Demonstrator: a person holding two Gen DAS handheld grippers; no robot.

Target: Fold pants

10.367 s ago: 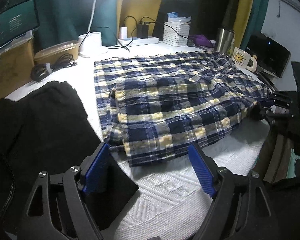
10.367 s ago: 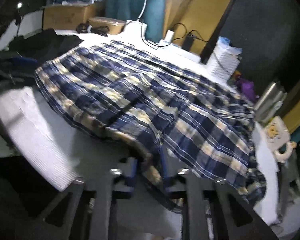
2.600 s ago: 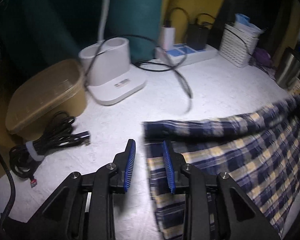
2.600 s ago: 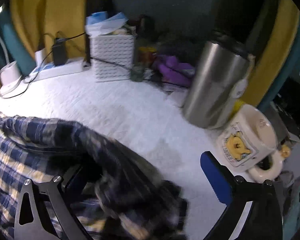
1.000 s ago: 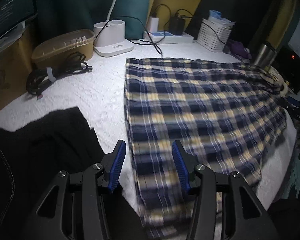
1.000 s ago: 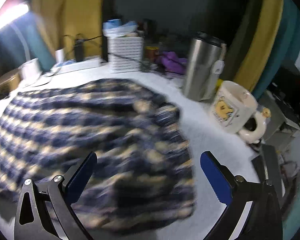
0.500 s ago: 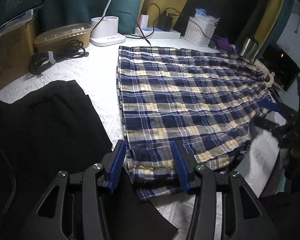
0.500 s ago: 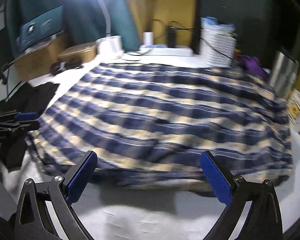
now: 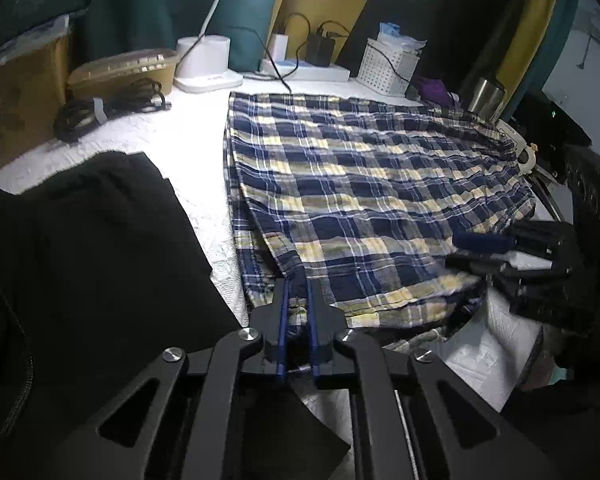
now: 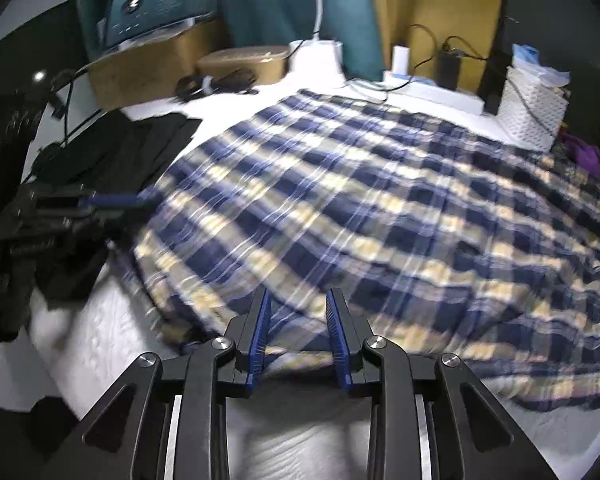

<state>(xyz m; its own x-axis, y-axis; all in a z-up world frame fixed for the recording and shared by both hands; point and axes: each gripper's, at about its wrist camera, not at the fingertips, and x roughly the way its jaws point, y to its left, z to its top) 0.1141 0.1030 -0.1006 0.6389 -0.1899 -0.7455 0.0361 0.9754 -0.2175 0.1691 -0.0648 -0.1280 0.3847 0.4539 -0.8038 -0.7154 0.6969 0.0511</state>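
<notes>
Left claw (image 9: 296, 304) now clamped on pants (image 9: 364, 184), right claw (image 10: 298, 320) closing

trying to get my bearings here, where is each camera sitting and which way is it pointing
Left wrist: rides the left gripper at the near left corner of the plaid pants, looking down across them; its jaws are shut on the hem, and the right gripper shows at the right edge.
Right wrist: rides the right gripper at the near edge, facing the wall; its jaws are closing around the hem.
Shared: the pants, white basket, both grippers.
</notes>
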